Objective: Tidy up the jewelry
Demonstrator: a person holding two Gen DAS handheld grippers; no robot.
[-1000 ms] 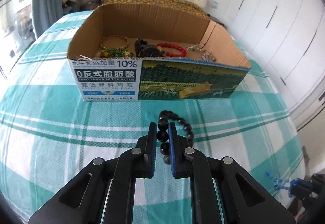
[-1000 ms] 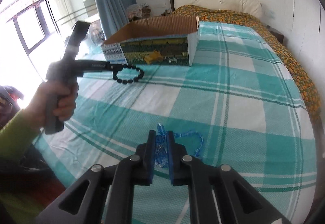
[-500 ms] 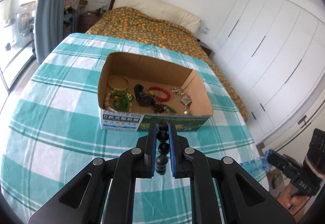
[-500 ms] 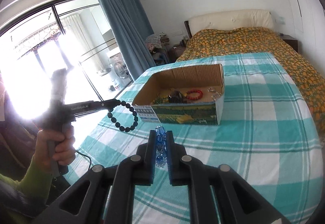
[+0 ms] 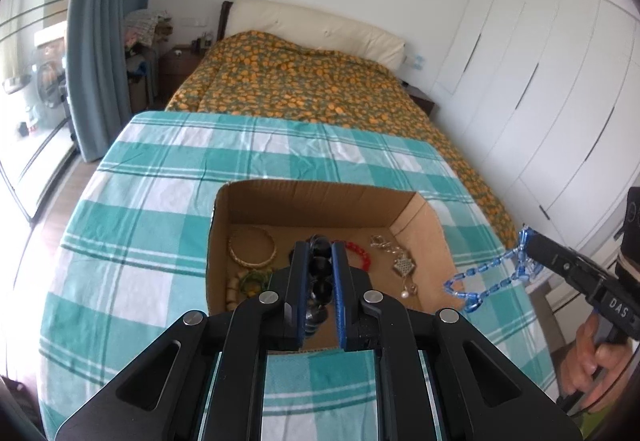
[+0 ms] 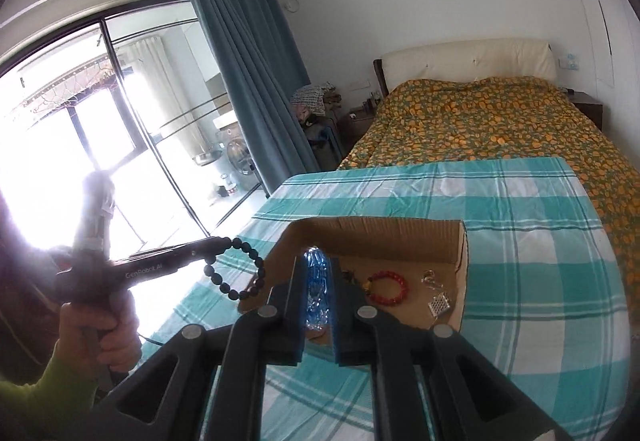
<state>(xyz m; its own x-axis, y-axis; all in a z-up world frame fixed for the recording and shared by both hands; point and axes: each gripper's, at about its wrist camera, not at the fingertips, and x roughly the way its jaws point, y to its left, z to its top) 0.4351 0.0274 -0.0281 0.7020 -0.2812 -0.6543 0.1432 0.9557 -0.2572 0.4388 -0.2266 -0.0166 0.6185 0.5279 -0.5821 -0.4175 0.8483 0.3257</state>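
Left gripper (image 5: 320,273) clamped on round, glossy black bead bracelet (image 6: 240,273); right gripper (image 6: 318,281) clamped on faceted translucent blue bead strand (image 5: 486,279); both above corrugated cardboard box (image 5: 320,201) on checked cloth (image 5: 152,201).

Near wall of the cardboard box (image 5: 256,193) hidden behind the left gripper (image 5: 319,261). Black bead bracelet (image 5: 320,281) seen only partly between the fingers. Watch mostly covered. Green beads (image 5: 252,278) partly covered. Left hand (image 6: 100,329) washed out by window glare. Right hand (image 5: 592,365) cut by the edge.
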